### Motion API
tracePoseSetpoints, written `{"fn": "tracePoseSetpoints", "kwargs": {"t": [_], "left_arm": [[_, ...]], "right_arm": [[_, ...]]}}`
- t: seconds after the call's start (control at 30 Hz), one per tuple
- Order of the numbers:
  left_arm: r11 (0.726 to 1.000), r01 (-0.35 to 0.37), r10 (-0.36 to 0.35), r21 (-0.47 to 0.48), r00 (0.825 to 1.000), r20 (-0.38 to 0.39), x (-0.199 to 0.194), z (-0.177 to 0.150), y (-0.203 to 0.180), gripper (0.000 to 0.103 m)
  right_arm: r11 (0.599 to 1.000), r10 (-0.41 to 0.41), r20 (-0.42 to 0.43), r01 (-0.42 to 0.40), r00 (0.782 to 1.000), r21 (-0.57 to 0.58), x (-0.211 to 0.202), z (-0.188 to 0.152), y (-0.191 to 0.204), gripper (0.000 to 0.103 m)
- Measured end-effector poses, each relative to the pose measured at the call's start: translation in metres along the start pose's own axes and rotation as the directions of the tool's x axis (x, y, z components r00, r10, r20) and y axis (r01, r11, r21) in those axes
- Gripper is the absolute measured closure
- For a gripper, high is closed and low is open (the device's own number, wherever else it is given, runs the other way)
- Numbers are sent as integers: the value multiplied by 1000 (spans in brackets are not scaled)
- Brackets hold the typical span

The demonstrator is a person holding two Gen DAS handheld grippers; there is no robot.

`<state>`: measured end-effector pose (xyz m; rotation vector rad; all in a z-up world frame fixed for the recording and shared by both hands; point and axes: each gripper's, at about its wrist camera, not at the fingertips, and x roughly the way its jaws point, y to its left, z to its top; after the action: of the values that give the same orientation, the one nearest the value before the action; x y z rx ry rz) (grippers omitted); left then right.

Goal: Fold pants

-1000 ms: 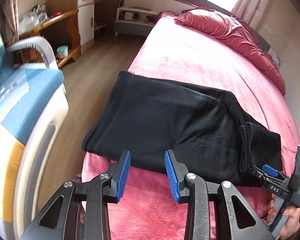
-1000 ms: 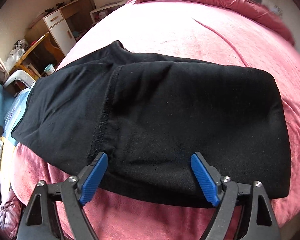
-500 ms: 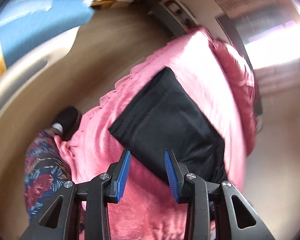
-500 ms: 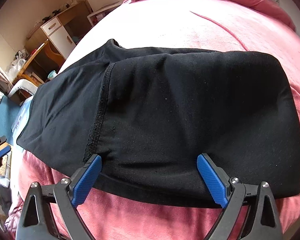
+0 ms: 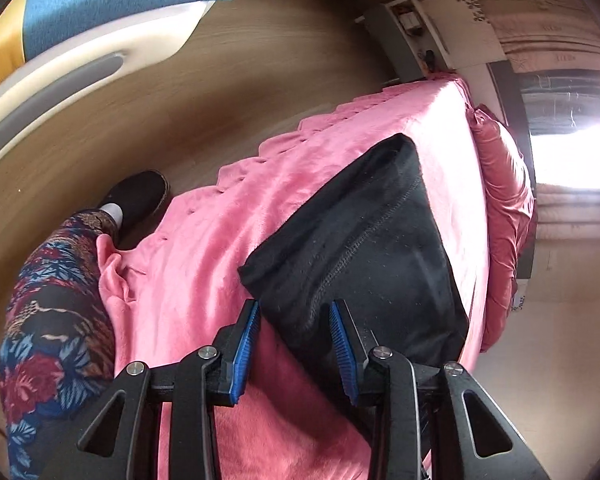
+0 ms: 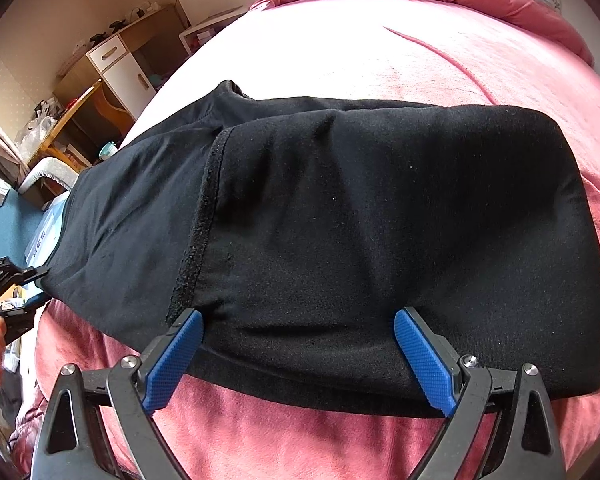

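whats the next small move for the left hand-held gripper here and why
Probably ease the left hand-held gripper forward and close it on the near edge of the black pants. Its jaws stand apart with that edge just between the tips, not pinched, and the pants lie partly folded on the pink blanket. The right hand-held gripper is open over the folded end.

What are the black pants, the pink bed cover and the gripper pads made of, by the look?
Black pants: soft matte knit, probably cotton jersey; lint specks and a raised stitched seam show.
Pink bed cover: plush fleece or velvet; short nap with a streaky sheen.
Gripper pads: blue rubber or soft plastic, probably; fine knurled grid, dull finish.
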<state>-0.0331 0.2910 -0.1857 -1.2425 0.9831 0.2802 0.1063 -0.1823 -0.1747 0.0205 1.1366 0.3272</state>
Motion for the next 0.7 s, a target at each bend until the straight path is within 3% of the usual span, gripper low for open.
{"fn": "tracePoseSetpoints", "kwargs": {"t": [0.2,0.23,0.33,0.5,0.6,0.67,0.7], "left_arm": [[1000,1,-1,-5,999,36,8,7,1,68],[1000,-7,7,7,999,42,9,7,-1,73],[998,-19,14,61,997,71,5,5,-9,86],[978,4,-33,210,990,136,-13,-4,-40,90],[937,61,-121,343,980,156,-29,-16,-71,90],[883,87,-174,461,973,149,-38,-30,-99,90],[843,116,-213,525,969,128,-41,-39,-115,90]], "right_arm": [[1000,-7,3,7,1000,-7,1,0,1,5],[1000,-7,4,7,1000,-8,1,0,1,5],[1000,-6,4,6,1000,-10,1,0,1,5],[1000,-6,1,6,1000,-17,1,1,1,5],[999,-12,-7,11,1000,-34,-2,3,3,7],[999,-7,6,7,1000,-41,-11,7,4,12],[999,1,23,0,1000,-41,-18,8,4,13]]}}
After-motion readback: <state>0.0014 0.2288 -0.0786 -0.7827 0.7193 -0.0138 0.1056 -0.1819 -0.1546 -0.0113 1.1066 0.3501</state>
